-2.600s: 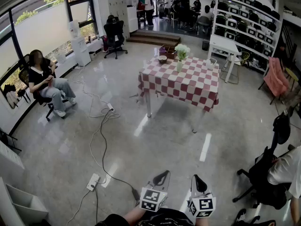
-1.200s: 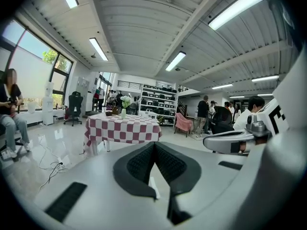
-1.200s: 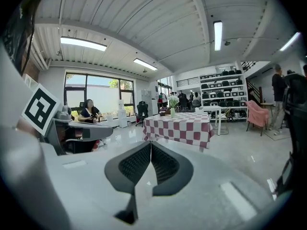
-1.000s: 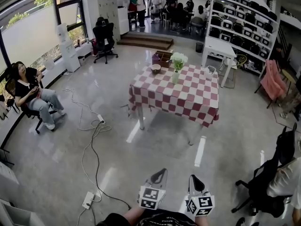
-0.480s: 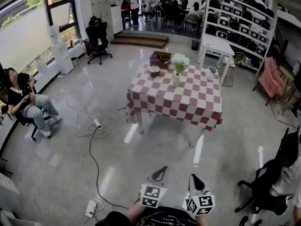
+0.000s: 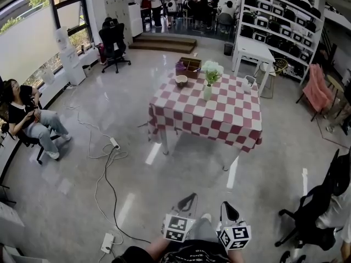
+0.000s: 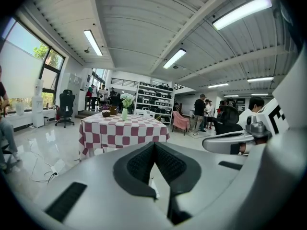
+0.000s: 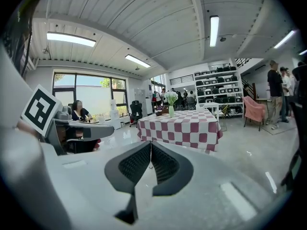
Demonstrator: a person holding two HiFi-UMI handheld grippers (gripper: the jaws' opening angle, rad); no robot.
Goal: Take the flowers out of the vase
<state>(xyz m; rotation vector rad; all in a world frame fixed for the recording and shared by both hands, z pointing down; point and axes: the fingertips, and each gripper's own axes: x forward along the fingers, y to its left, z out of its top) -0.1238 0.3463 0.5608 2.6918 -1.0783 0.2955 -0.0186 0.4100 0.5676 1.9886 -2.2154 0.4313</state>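
Well short of counter (image 6: 219, 119) with flowers (image 6: 211, 67) in vase (image 6: 208, 93). Closed, empty: left hand-held gripper (image 6: 189, 200), right hand-held gripper (image 6: 227, 207); nothing in reach.

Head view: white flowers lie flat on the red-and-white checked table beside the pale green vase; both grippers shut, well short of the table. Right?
The white flowers stand in the pale green vase on the red-and-white checked table, not flat beside it; the head view shows this. Left gripper and right gripper are shut, well short of the table.
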